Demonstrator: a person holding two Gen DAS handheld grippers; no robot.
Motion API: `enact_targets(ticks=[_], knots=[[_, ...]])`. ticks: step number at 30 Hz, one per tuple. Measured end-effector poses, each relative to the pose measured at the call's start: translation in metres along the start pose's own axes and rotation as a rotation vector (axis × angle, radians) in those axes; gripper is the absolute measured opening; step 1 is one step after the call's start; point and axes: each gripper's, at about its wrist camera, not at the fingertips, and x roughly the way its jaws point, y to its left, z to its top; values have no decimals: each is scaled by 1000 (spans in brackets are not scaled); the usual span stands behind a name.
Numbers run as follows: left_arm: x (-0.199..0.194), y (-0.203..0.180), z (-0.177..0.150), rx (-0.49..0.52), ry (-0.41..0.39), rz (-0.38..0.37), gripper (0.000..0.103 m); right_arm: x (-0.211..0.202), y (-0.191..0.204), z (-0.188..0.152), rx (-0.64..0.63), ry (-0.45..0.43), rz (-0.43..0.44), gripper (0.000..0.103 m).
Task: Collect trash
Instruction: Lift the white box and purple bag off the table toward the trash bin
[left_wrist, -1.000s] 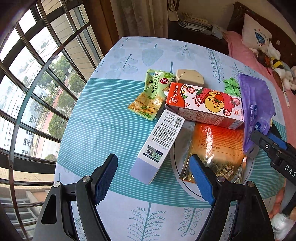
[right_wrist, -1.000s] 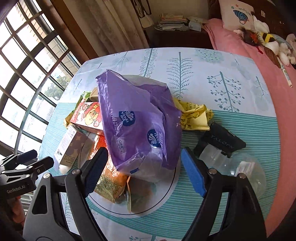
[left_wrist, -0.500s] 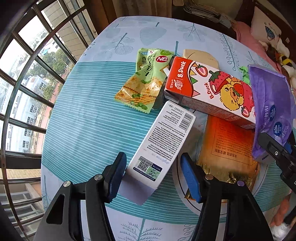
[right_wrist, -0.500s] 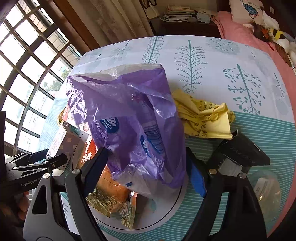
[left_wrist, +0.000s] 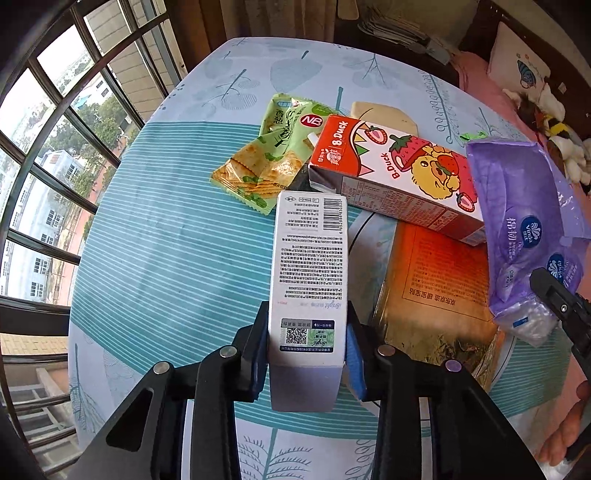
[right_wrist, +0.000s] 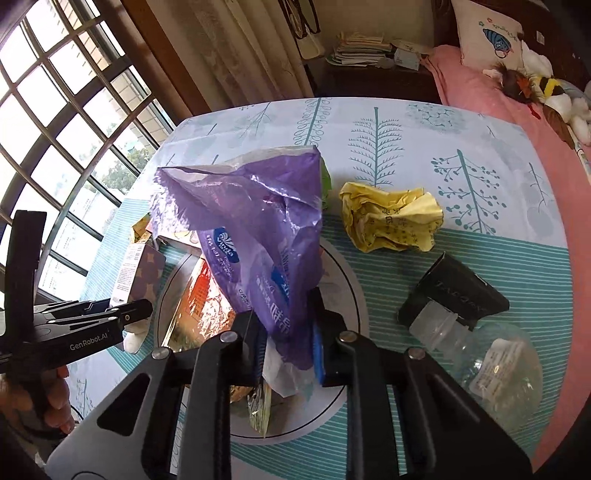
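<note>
My left gripper (left_wrist: 306, 354) is shut on the near end of a white and lilac carton (left_wrist: 308, 273) that points away from me over the table. My right gripper (right_wrist: 286, 347) is shut on the lower end of a purple tissue wrapper (right_wrist: 255, 225), which stands up above a round plate (right_wrist: 343, 273). The same wrapper (left_wrist: 524, 229) shows at the right of the left wrist view. On the plate lies an orange foil packet (left_wrist: 439, 280). A red strawberry B.Duck carton (left_wrist: 391, 173) and green cracker wrappers (left_wrist: 266, 166) lie behind.
A crumpled yellow paper (right_wrist: 391, 218), a black box (right_wrist: 458, 295) and a clear plastic bottle (right_wrist: 491, 365) lie on the table's right side. A tan item (left_wrist: 376, 114) sits behind the red carton. Windows stand at the left, a pink bed at the right.
Both grippers moved forward and closed: the left onto the white carton, the right onto the purple wrapper, which now stands higher. The carton now points straight away.
</note>
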Motion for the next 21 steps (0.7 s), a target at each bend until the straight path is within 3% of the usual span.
enact_targets(ticks=[10, 21], knots=[[-71, 2, -39, 57, -93, -31, 34, -59, 12, -23, 54, -56, 31, 7], [-154, 23, -95, 121, -179, -101, 34, -146, 47, -76, 71, -119, 11, 7]])
